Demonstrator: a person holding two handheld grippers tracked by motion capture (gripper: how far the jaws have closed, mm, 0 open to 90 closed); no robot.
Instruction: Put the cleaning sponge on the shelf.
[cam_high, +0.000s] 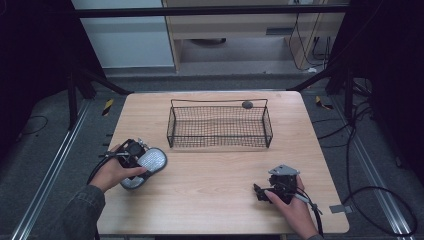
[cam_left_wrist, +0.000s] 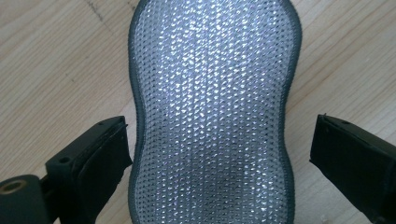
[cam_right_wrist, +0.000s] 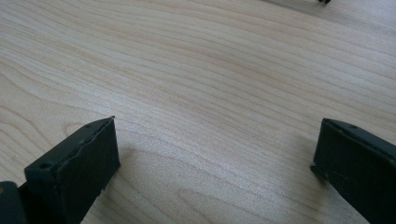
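Observation:
A silver mesh scrub sponge (cam_high: 149, 164) with a grey edge lies flat on the wooden table (cam_high: 215, 170) at the front left. My left gripper (cam_high: 136, 159) is open and straddles it. In the left gripper view the sponge (cam_left_wrist: 212, 93) runs up between the two black jaws; the left jaw is right at its edge and the right jaw stands a little apart. My right gripper (cam_high: 260, 192) rests low at the front right, held by a hand. Its own view shows my right gripper (cam_right_wrist: 217, 123) open, with bare wood (cam_right_wrist: 210, 70) between the jaws.
A black wire basket (cam_high: 219, 145) stands at the middle back of the table, with nothing inside that I can see. A small dark round object (cam_high: 247, 104) sits at its far rim. Cables (cam_high: 380, 200) lie on the floor at the right.

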